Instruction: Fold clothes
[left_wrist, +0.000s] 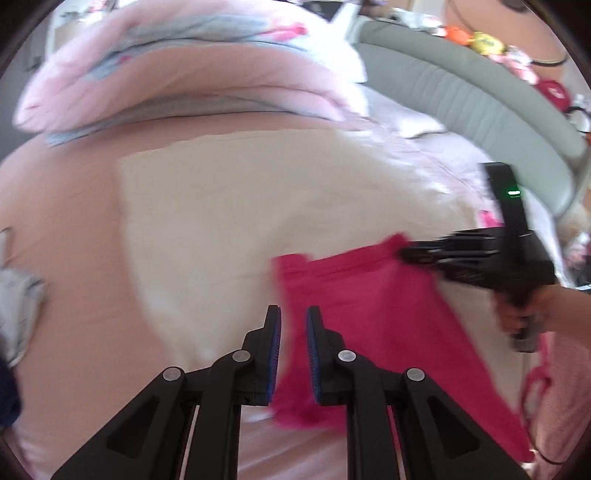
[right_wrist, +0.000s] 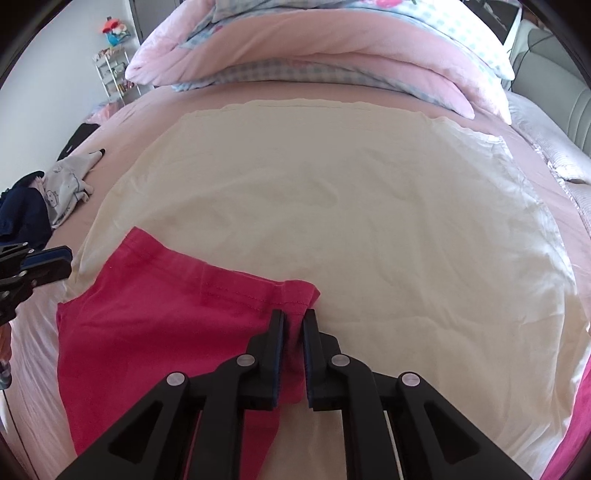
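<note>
A hot-pink garment (right_wrist: 155, 317) lies partly on a cream cloth (right_wrist: 332, 192) spread over the pink bed. My right gripper (right_wrist: 293, 317) is shut on the garment's hemmed top corner, and the fabric puckers between its pads. In the left wrist view the same gripper (left_wrist: 406, 254) reaches in from the right, held by a hand, onto that corner of the pink garment (left_wrist: 369, 314). My left gripper (left_wrist: 293, 314) hovers over the garment's other edge with a narrow gap and nothing pinched. From the right wrist view the left gripper (right_wrist: 68, 264) sits just left of the garment.
Folded pink and blue-checked bedding (right_wrist: 332, 55) is stacked at the far side of the bed. A grey printed garment (right_wrist: 66, 192) and dark clothes (right_wrist: 22, 214) lie at the left. A grey padded headboard (left_wrist: 461, 99) runs along the right, and a white shelf rack (right_wrist: 110, 74) stands beyond the bed.
</note>
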